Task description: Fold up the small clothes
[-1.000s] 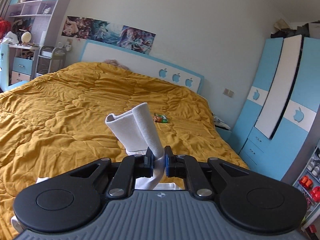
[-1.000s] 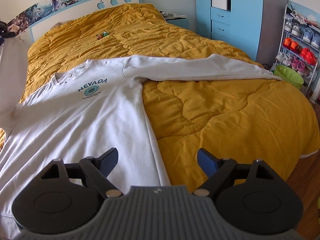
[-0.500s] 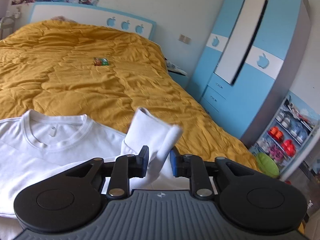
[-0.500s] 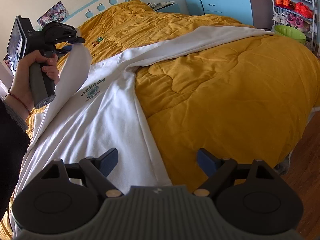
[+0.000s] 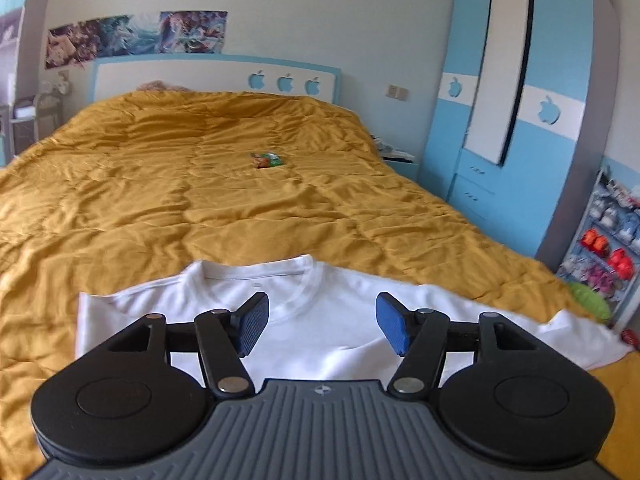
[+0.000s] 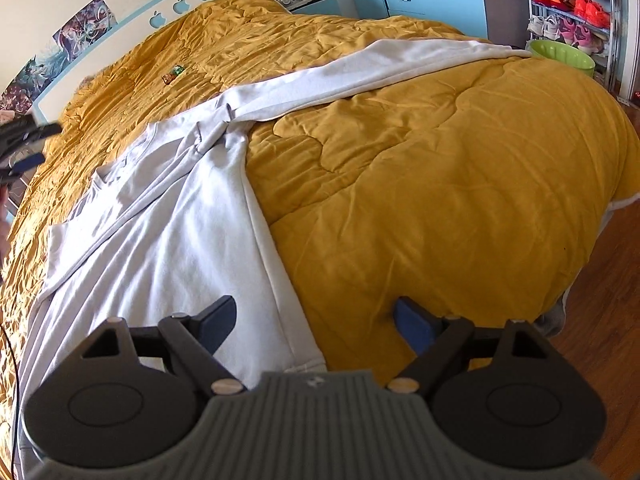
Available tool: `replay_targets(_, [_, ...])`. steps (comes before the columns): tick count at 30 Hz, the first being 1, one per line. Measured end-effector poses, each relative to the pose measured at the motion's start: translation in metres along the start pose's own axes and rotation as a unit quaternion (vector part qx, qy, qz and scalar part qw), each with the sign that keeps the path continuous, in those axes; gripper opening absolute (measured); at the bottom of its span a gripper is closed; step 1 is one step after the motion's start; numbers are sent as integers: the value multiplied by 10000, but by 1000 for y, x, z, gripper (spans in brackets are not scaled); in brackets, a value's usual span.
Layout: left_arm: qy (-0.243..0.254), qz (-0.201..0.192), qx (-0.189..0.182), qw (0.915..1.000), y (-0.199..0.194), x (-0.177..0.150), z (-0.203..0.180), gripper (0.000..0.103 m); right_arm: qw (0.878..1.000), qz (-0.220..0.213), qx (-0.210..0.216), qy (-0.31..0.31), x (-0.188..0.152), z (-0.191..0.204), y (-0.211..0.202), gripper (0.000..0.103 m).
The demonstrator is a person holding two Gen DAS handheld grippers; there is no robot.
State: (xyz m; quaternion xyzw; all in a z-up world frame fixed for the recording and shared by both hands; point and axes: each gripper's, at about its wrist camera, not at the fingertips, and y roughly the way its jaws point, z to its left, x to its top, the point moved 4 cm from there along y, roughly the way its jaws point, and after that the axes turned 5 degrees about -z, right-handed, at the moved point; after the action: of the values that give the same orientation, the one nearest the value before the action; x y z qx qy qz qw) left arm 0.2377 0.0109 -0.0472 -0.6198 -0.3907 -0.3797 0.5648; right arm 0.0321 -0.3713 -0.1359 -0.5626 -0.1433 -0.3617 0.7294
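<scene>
A white long-sleeved sweatshirt [image 6: 192,240] lies on the mustard quilt [image 6: 440,184]. Its left sleeve is folded diagonally across the chest. Its right sleeve [image 6: 400,64] stretches out flat toward the bed's right edge. In the left wrist view the collar [image 5: 264,284] shows just beyond my left gripper [image 5: 322,326], which is open and empty above the chest. My right gripper [image 6: 316,322] is open and empty above the sweatshirt's hem and right side seam. The left gripper also shows at the far left of the right wrist view [image 6: 24,148].
A small colourful wrapper [image 5: 266,160] lies mid-bed. The blue wardrobe [image 5: 520,100] and a shoe rack [image 6: 572,4] stand to the right. A green basin [image 6: 560,54] sits by the bed's right edge. Wooden floor [image 6: 600,320] lies beyond the bed's foot.
My left gripper carried the left sleeve across the chest, opened and let it go; the sleeve now lies folded over the front. My right gripper stayed open near the hem.
</scene>
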Motion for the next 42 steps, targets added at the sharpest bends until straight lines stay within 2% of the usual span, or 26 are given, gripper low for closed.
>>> replay_targets(4, [745, 253, 917, 9927, -23, -30, 55, 72, 9998, -1, 41, -170, 1, 12, -1, 82])
replay_targets(7, [843, 400, 1344, 9865, -38, -56, 89, 72, 9995, 25, 102, -306, 1, 26, 0, 82])
replay_targets(11, [891, 677, 1315, 9850, -47, -88, 113, 72, 9985, 21, 264, -471, 0, 50, -3, 82])
replay_targets(14, [1215, 971, 989, 9829, -41, -110, 112, 72, 9972, 52, 285, -683, -5, 68, -4, 82])
replay_targets(16, [1544, 1125, 931, 9772, -33, -120, 106, 71, 9964, 79, 244, -805, -8, 75, -4, 82])
replay_targets(18, [1955, 1152, 1129, 9673, -20, -127, 100, 71, 9956, 107, 230, -906, -11, 82, -4, 82])
replay_targets(20, [2083, 1163, 1368, 9614, -6, -130, 100, 71, 9949, 124, 189, -982, -13, 87, -4, 82])
replay_targets(23, [1984, 1075, 1623, 9606, 12, -129, 106, 63, 9937, 129, 89, -1108, -14, 92, -3, 82])
replay_targets(24, [1912, 1052, 1662, 9616, 17, -128, 109, 57, 9933, 121, 76, -1148, -14, 94, -3, 82])
replay_targets(27, [1408, 915, 1708, 9709, 15, -128, 126, 19, 9921, 95, 60, -1249, -15, 99, -4, 82])
replay_targets(29, [1070, 829, 1678, 9765, 8, -131, 134, 12, 9917, 121, 37, -1279, -16, 102, -3, 82])
replay_targets(33, [870, 830, 1798, 9763, -2, -131, 136, 10, 9917, 270, 12, -1258, -18, 106, 4, 82])
replay_targets(34, [813, 812, 1939, 9743, -5, -130, 137, 10, 9917, 277, 16, -1252, -18, 107, 5, 82])
replay_targets(36, [526, 876, 1962, 9752, -7, -131, 146, 11, 9914, 272, 73, -1277, -19, 109, 4, 82])
replay_targets(38, [208, 1041, 1907, 9759, -6, -133, 155, 15, 9906, 264, 84, -1342, -20, 111, 4, 82])
replay_targets(40, [138, 1110, 1911, 9752, -8, -132, 157, 25, 9902, 247, 60, -1372, -20, 111, 3, 82])
replay_targets(42, [12, 1209, 1776, 9767, -16, -133, 159, 28, 9908, 226, 70, -1330, -19, 108, 3, 82])
